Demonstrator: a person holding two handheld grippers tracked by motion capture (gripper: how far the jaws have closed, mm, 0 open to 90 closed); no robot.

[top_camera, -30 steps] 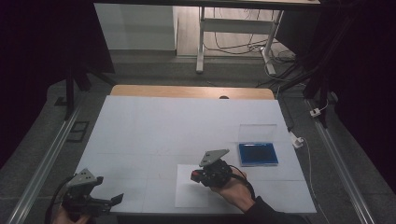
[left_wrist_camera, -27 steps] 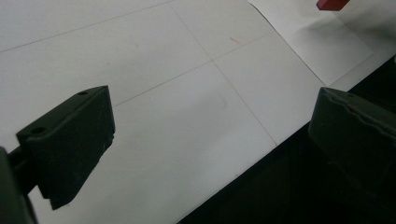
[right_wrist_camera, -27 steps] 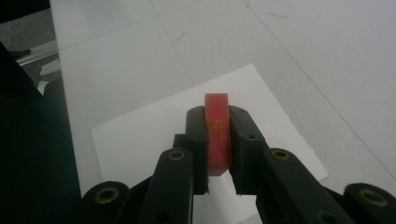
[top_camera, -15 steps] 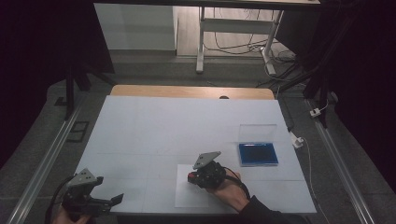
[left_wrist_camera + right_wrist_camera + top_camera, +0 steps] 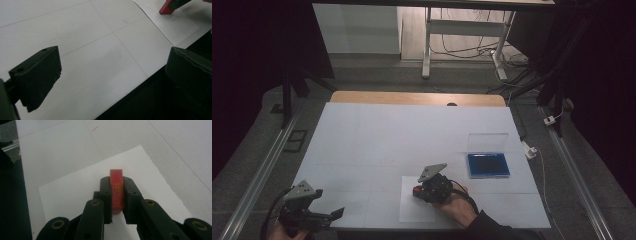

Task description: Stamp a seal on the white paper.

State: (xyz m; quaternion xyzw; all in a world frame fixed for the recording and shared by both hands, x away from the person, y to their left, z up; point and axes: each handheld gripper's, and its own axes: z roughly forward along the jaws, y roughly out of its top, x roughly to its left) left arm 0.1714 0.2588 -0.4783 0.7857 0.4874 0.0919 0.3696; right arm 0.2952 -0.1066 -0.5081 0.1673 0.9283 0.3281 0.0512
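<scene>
The right gripper has its fingers clamped on a red stamp block, held over the white paper sheet on the bench. The left gripper, well left of the sheet, hovers at the bench's near edge with fingers wide apart, gripping nothing. A blue ink pad sits right of the sheet.

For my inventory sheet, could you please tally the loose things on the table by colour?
Red: 1, the red block, clamped in the right gripper
Blue: 1, the blue pad in its clear case
White: 1, the paper sheet
Total: 3
</scene>
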